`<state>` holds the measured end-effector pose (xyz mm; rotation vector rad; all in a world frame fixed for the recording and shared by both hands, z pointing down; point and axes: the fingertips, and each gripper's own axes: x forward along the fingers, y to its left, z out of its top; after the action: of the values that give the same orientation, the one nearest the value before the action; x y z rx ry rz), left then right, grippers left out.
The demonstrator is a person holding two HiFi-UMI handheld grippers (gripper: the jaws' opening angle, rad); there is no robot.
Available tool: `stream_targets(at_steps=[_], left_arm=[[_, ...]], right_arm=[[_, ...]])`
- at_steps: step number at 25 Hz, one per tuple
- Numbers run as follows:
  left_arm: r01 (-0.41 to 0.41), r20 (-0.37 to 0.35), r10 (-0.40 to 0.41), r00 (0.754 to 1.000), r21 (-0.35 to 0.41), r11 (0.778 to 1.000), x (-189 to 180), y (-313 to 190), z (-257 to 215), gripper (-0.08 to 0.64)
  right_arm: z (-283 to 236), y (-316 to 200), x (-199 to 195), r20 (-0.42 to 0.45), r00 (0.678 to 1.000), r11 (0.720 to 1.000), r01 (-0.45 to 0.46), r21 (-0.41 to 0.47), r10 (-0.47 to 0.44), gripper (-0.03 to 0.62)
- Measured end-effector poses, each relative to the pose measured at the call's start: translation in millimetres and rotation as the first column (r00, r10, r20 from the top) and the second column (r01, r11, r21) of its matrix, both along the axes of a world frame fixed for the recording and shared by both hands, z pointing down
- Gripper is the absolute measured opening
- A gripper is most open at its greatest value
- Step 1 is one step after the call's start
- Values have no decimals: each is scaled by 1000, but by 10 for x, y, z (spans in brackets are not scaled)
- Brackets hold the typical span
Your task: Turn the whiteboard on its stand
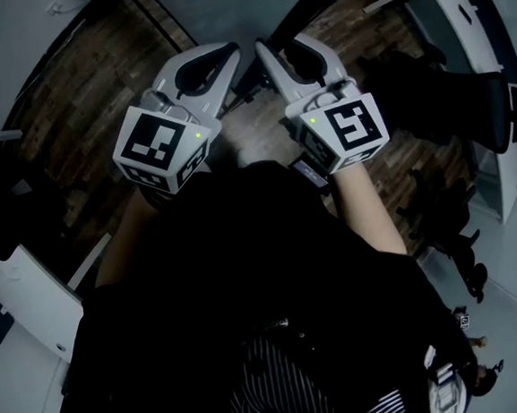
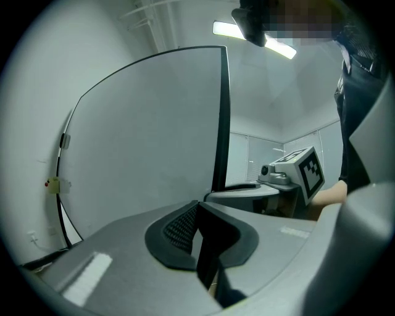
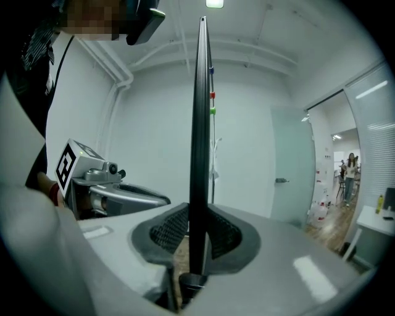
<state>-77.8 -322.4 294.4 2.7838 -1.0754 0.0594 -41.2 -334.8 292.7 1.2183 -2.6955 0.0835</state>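
The whiteboard (image 2: 148,136) stands upright, a wide white panel in a thin black frame (image 2: 220,123). In the left gripper view my left gripper (image 2: 200,228) is shut on the lower part of that frame's edge. In the right gripper view the frame (image 3: 200,123) shows edge-on as a black vertical bar, and my right gripper (image 3: 196,241) has its ribbed pads pressed on both sides of it. From the head view both grippers sit side by side, the left gripper (image 1: 228,60) and the right gripper (image 1: 268,55) with tips nearly meeting. Each gripper view shows the other gripper close beside.
Small red and green magnets (image 3: 212,103) stick to the board near its edge. A pale door (image 3: 290,166) is behind, and a person (image 3: 352,176) stands far off at the right by a white table (image 3: 379,222). Black chairs (image 1: 438,95) stand on the wooden floor.
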Motion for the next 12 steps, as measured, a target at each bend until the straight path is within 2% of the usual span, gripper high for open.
stream_targets(at_steps=[5, 12], left_arm=[[-1, -2, 1, 1000, -22, 1000, 28, 85, 82, 2], [-15, -19, 15, 1000, -17, 1000, 33, 164, 123, 2]], right_arm=[[68, -19, 21, 2, 1000, 1000, -17, -19, 17, 86], [120, -30, -13, 11, 1000, 999, -11, -35, 11, 86]])
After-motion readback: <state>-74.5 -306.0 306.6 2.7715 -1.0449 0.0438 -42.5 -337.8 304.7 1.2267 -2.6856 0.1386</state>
